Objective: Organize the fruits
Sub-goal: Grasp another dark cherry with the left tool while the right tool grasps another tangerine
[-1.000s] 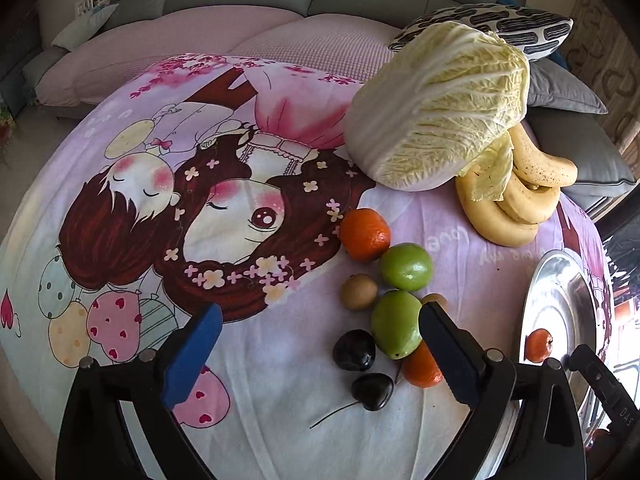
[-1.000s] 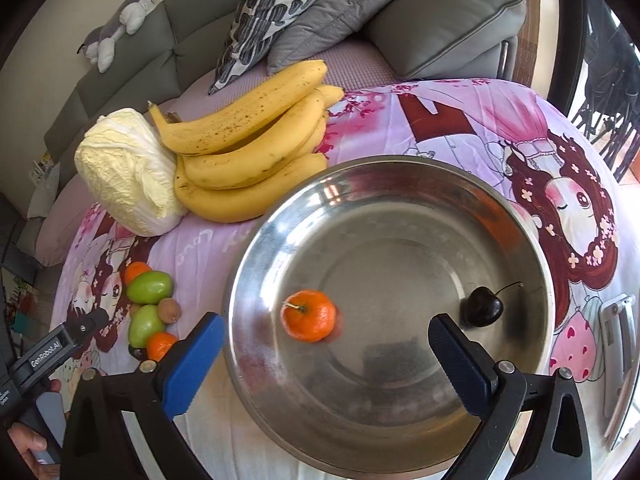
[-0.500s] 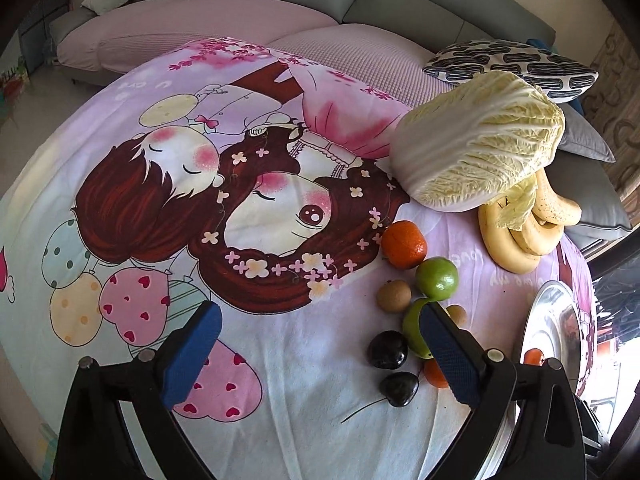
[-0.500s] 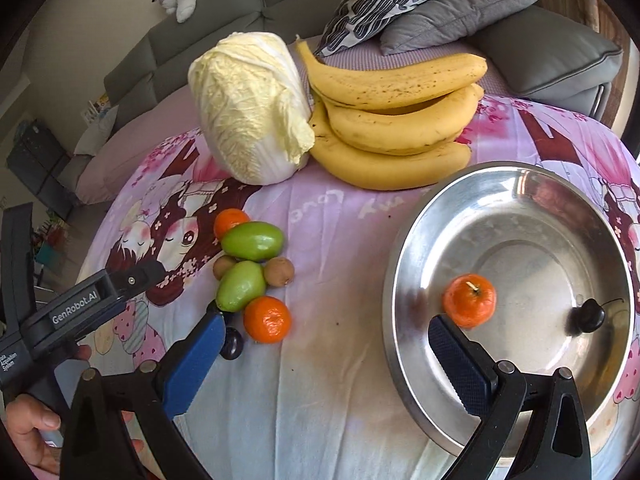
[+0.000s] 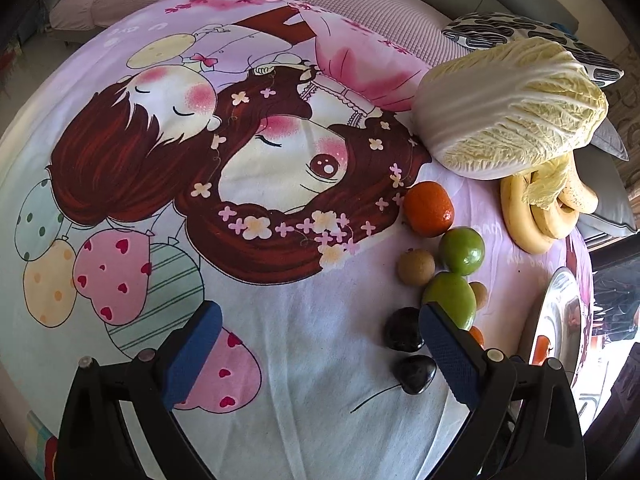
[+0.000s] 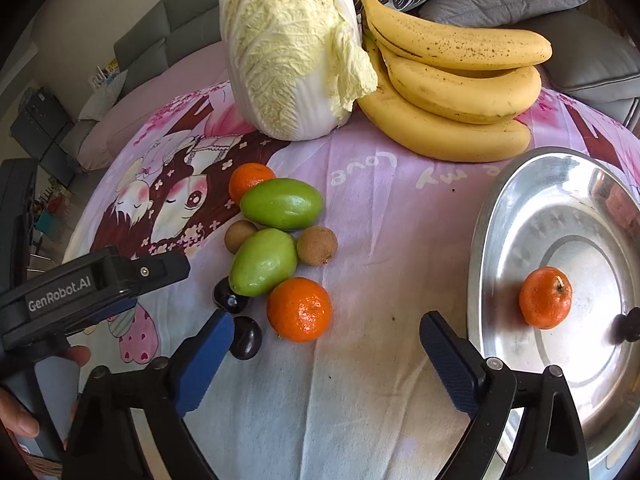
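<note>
Surface: cartoon-printed cloth (image 6: 360, 380) spread before a grey sofa (image 6: 172, 20).
Loose fruit: two green fruits (image 6: 282, 204), two oranges (image 6: 299, 309), small brown fruits and dark cherries clustered on the cloth.
Metal bowl (image 6: 486, 240): one orange (image 6: 545, 297) and one cherry held inside.
Behind: cabbage (image 6: 288, 48) beside bananas (image 6: 456, 92).
Right gripper (image 6: 326, 346): jaws wide but just closing, nothing held.
Left gripper (image 5: 320, 338): jaws spread, empty.

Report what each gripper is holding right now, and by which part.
Nothing is held. The left gripper and right gripper both stand open over the printed cloth, pads bare; the right's jaws have just been closing slightly, with nothing between them.
</note>
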Available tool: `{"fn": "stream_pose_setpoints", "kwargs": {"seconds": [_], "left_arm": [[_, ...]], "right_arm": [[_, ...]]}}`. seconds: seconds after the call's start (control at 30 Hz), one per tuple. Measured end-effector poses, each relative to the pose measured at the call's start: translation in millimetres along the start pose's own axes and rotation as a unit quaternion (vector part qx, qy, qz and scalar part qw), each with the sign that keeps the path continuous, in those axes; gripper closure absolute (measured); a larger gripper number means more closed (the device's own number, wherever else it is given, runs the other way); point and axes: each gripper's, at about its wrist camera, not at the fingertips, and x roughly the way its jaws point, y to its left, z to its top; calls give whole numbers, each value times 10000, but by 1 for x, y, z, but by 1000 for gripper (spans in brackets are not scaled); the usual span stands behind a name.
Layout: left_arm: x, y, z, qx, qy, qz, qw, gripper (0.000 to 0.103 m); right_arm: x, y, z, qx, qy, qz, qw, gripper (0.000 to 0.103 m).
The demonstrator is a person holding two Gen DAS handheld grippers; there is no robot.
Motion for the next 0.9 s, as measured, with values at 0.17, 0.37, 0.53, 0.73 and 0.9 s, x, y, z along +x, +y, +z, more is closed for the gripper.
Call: {"fn": "stream_pose_setpoints", "kwargs": {"seconds": [0.17,0.37,0.53,0.73,0.9], "left_arm": [[7,-5,0,48,165,-193,9997,24],[12,-15,-1,151,277,-393,9987,38],[11,-20,0,173,297,-490,9982,44],[11,-29,-2,246,346,-615,9972,52],[18,-37,-3,428,433,-653,9960,62]], "right_arm": [[10,3,-1,-14,38,-20,10000,21],[13,6,0,-91,-15,-56,9999,38],[17,9,0,-156,69,49,9998,50],[16,13,0,-280,80,79,9995,63],[12,6,0,-132,161,37,9998,63]]}}
